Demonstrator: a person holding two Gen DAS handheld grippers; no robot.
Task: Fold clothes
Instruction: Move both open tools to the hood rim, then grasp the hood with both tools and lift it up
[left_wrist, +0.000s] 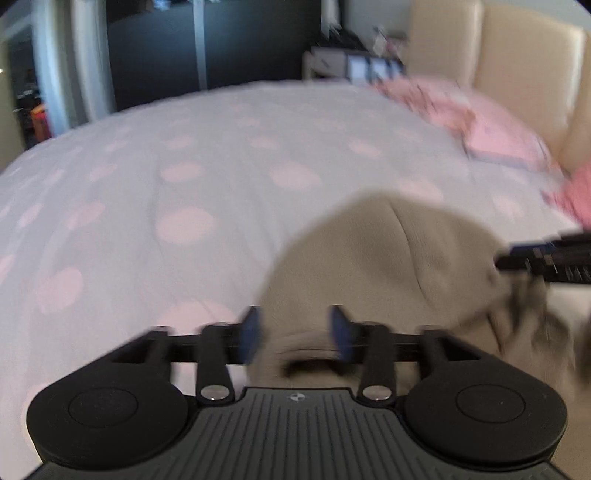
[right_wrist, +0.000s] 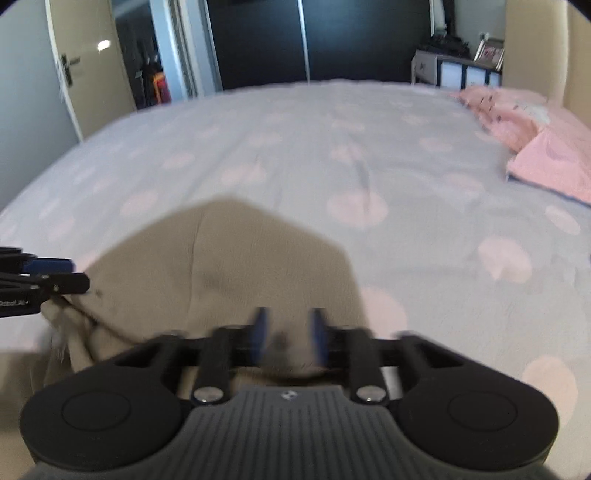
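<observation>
From my right wrist, a bedspread (right_wrist: 295, 147) with pale pink dots fills the view. Pink pillows (right_wrist: 524, 125) lie at two o'clock, touching each other. A dark wardrobe (right_wrist: 317, 37) stands at twelve, an open door (right_wrist: 88, 62) at ten, and a small cabinet (right_wrist: 454, 70) at one, bearing a picture frame (right_wrist: 489, 50).

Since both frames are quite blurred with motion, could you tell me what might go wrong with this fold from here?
1. The beige garment sits between the spread fingers of both the left gripper and right gripper; if neither truly pinches it, the edge may drop mid-fold.
2. Its far edge peaks unevenly on the dotted bedspread, so the fold could land crooked.
3. Bunched fabric near the left gripper, seen in the right wrist view, may crease in.
</observation>
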